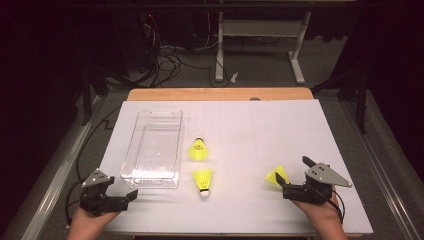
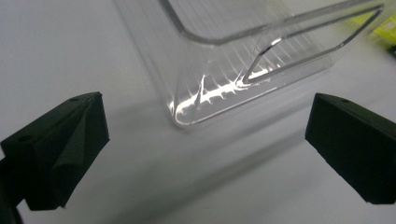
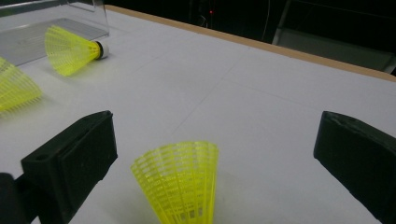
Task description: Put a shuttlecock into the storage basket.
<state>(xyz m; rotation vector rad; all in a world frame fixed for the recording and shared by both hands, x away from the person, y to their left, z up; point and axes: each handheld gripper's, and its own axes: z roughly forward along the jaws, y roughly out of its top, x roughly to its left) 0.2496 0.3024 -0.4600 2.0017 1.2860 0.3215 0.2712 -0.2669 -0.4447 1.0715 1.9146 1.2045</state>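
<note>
Three yellow shuttlecocks lie on the white table. One [image 1: 198,150] is beside the clear plastic bin [image 1: 152,147], one [image 1: 203,180] is nearer the front, and one [image 1: 277,176] is at the right. My right gripper [image 1: 292,173] stands open around the right shuttlecock [image 3: 180,184], whose skirt opens upward between the wide jaws [image 3: 215,158] without touching them. My left gripper [image 1: 125,191] is open at the front left. It faces the bin's near corner [image 2: 187,112] with nothing between its jaws [image 2: 205,154].
The other two shuttlecocks [image 3: 70,49] [image 3: 14,91] lie off to the left in the right gripper view, by the bin [image 3: 28,37]. The table's wooden far edge [image 1: 220,94] borders a dark floor with cables and a desk frame [image 1: 260,45].
</note>
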